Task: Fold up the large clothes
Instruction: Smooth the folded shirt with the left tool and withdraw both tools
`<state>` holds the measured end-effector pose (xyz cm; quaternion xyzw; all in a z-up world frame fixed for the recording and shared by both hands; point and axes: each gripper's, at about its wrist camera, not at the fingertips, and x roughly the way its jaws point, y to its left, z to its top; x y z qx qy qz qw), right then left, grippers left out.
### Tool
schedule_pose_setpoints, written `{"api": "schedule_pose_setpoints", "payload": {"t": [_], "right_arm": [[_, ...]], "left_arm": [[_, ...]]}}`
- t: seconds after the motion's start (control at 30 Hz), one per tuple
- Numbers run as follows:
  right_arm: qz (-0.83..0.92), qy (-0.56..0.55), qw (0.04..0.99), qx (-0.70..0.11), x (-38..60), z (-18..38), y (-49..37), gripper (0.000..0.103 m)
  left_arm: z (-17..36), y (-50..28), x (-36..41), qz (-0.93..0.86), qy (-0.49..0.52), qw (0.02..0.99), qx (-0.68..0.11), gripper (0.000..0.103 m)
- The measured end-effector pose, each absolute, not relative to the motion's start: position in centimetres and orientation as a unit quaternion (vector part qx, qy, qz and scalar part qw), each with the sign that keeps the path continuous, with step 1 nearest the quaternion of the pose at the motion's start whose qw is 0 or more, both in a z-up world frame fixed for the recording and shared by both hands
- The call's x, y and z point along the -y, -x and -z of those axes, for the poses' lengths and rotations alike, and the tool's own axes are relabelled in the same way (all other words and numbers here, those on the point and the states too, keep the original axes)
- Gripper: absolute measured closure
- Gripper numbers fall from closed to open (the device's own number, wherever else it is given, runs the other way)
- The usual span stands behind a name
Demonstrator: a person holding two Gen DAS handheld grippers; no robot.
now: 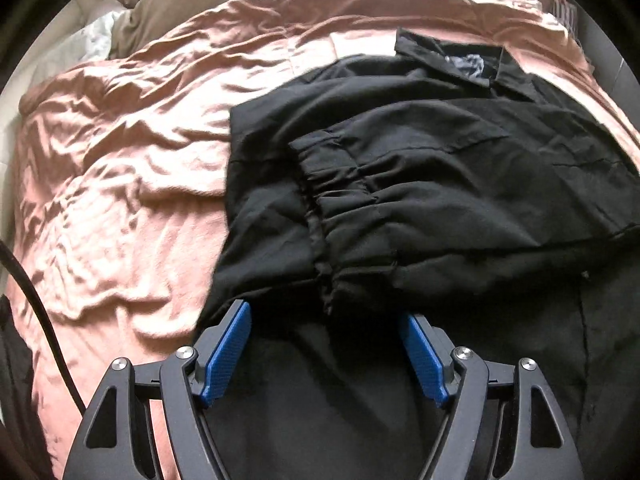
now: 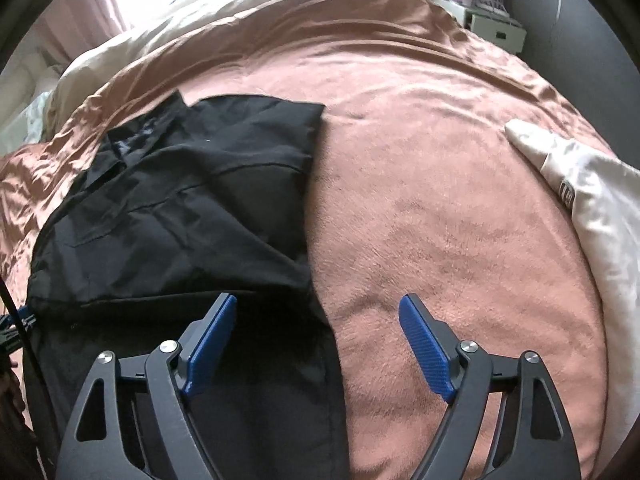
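A large black collared garment (image 1: 440,200) lies spread on a pink bedcover (image 1: 120,160), its collar (image 1: 452,60) at the far end. One sleeve is folded across the body, and its gathered cuff (image 1: 320,216) ends just ahead of my left gripper (image 1: 323,310). That gripper hangs open over the black cloth with nothing pinched between its blue pads. In the right wrist view the garment (image 2: 180,208) fills the left half. My right gripper (image 2: 318,298) is open and straddles the garment's right edge: the left finger is over black cloth, the right finger over the bedcover (image 2: 440,200).
A white folded cloth or pillow (image 2: 592,208) lies at the bed's right side. Cream bedding (image 1: 180,4) is bunched at the far end. A black cable (image 1: 40,312) hangs at the left. A white bedside unit (image 2: 496,28) stands beyond the bed.
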<state>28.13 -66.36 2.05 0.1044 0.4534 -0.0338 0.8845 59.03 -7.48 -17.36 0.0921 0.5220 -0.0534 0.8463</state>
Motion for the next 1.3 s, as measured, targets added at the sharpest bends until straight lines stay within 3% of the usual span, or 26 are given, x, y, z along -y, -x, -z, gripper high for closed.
{"api": "schedule_pose_setpoints", "payload": {"t": [0.37, 0.57, 0.8, 0.87, 0.93, 0.97, 1.2, 1.3], "right_arm": [[0.000, -0.081, 0.911, -0.404, 65.4, -5.1, -20.2, 0.021], [-0.002, -0.080, 0.913, -0.401, 65.3, -6.5, -15.4, 0.021], [-0.013, -0.076, 0.920, -0.384, 65.0, -8.1, -9.9, 0.013], [-0.014, -0.082, 0.923, -0.377, 65.2, -8.1, -8.3, 0.011], [-0.013, -0.089, 0.927, -0.365, 65.5, -8.0, -6.5, 0.000], [-0.013, -0.093, 0.927, -0.362, 65.5, -8.0, -5.7, 0.000], [-0.019, -0.115, 0.933, -0.339, 66.2, -8.2, -0.4, 0.000], [-0.027, -0.110, 0.940, -0.321, 66.0, -8.5, 2.0, 0.000]], "left_arm": [[10.8, -50.9, 3.6, 0.084, -0.024, 0.880, -0.467, 0.026], [6.8, -44.6, 1.4, 0.084, 0.000, 0.918, -0.387, 0.026], [3.7, -38.3, -0.5, 0.092, 0.028, 0.941, -0.325, 0.025], [2.7, -36.2, -0.9, 0.086, 0.023, 0.950, -0.300, 0.023], [2.1, -34.6, -1.5, 0.085, 0.040, 0.954, -0.283, 0.010], [1.7, -33.7, -1.9, 0.086, 0.054, 0.956, -0.275, 0.007], [0.0, -28.8, -4.3, 0.084, 0.092, 0.959, -0.253, 0.005], [-0.9, -26.5, -4.7, 0.077, 0.084, 0.965, -0.238, 0.000]]}}
